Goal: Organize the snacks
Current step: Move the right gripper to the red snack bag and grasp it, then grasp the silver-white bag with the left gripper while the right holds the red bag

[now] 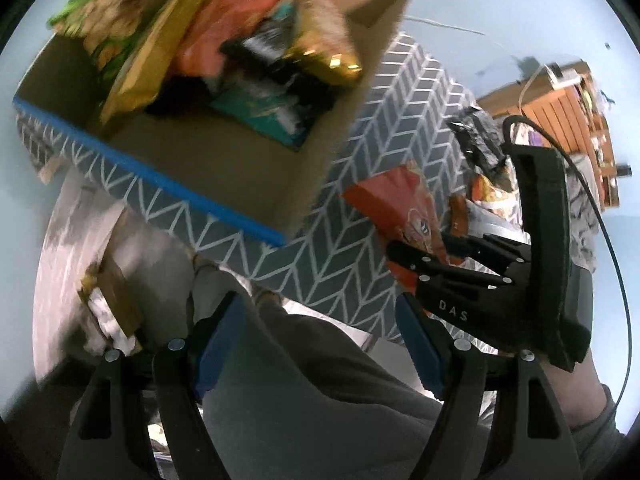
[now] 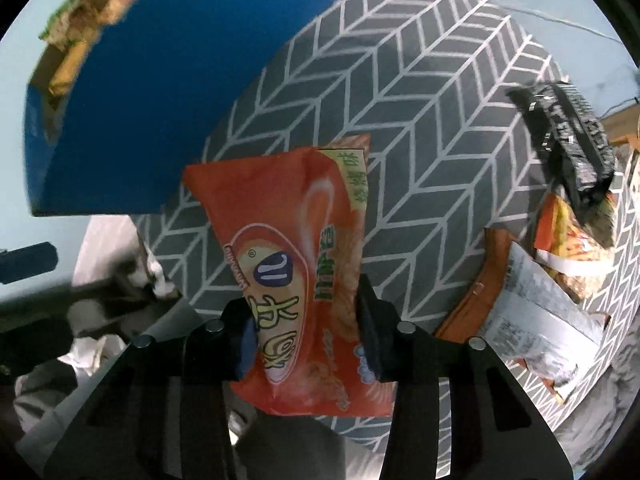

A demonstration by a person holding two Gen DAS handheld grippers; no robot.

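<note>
My right gripper [image 2: 306,336] pinches the orange snack packet [image 2: 292,264] low; its slick, crumpled film may slip free before the cardboard box [image 1: 224,184], while my left gripper [image 1: 320,344] hangs open, empty.

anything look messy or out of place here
Mildly. A few snack packets lie in a loose, overlapping heap on the patterned cloth, outside the box. The packets in the box are jumbled too. Nothing looks spilled or torn.

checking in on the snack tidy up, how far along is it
Partly done. The cardboard box already holds several packets. In hand: the right gripper is shut on an orange snack bag; the left gripper is open and empty. Left: a black packet and a few more bags lie on the patterned cloth.
</note>
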